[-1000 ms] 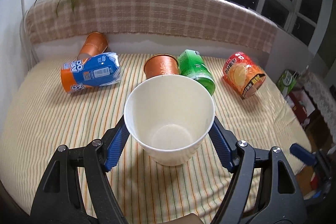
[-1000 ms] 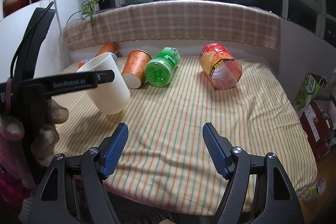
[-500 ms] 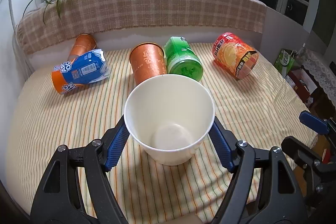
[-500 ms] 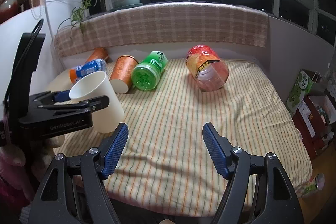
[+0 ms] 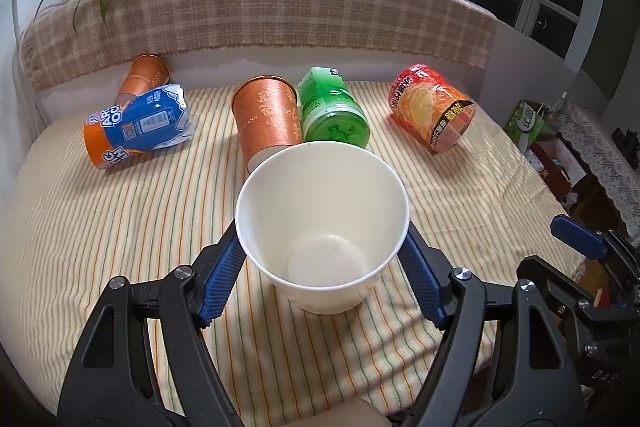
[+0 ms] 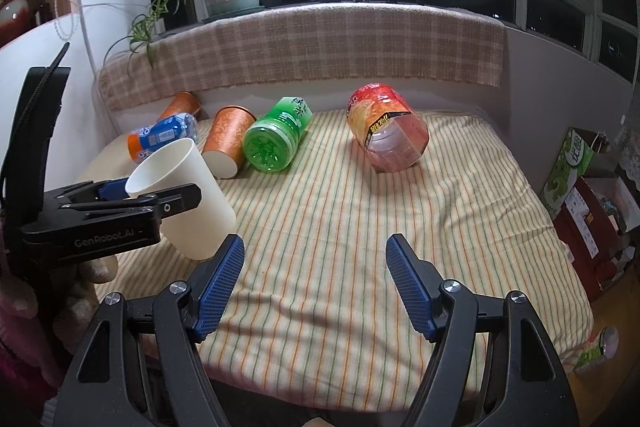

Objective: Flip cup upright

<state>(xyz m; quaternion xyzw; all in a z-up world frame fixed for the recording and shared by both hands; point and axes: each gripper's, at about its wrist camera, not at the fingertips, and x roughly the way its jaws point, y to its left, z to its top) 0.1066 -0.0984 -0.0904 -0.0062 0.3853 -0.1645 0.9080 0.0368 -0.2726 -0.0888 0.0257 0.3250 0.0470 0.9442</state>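
Over the last second the left tongs (image 5: 322, 259), pinching the plain white paper cup (image 5: 322, 223), swung it from sideways towards mouth-up above the striped bed (image 6: 360, 227), leaving only setting down, while the right tongs (image 6: 315, 281) hang spread, empty.

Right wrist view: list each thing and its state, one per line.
white cup: tilted, held off the cloth, mouth up-left
left gripper: shut on the white cup
right gripper: open, empty
orange cup: on its side
green bottle: on its side
red jar: on its side
blue-orange bottle: on its side
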